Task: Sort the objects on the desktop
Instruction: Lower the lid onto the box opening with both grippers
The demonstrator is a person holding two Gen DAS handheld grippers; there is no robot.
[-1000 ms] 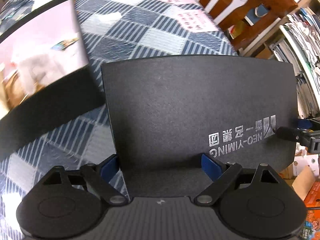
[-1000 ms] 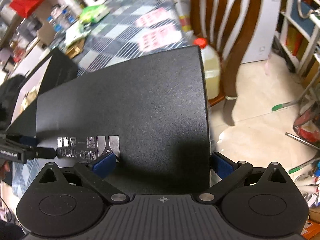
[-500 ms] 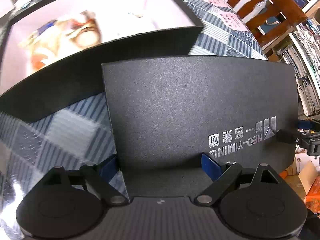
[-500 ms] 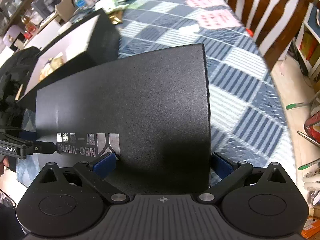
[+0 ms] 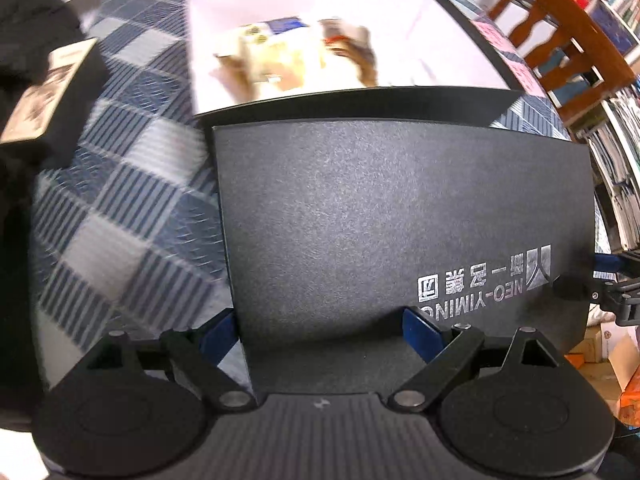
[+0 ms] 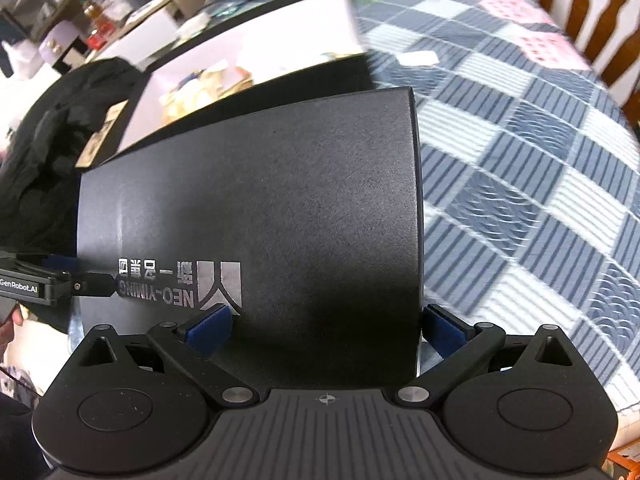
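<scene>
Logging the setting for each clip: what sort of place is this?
Probably a lived-in home dining room: a blue checked tablecloth, a wooden chair, and stacked papers on shelves.

The box lid [image 5: 400,216] is matt black card with a fine grain and a silvery foil logo [image 5: 484,276]. A checked, woven-looking cloth [image 6: 520,168] covers the desk. The chair [image 5: 560,40] is glossy brown wood.

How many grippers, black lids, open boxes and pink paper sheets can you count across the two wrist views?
Grippers: 2 (left gripper, right gripper)
Black lid, held by both: 1
Open box: 1
Pink sheets: 2
Total: 6
</scene>
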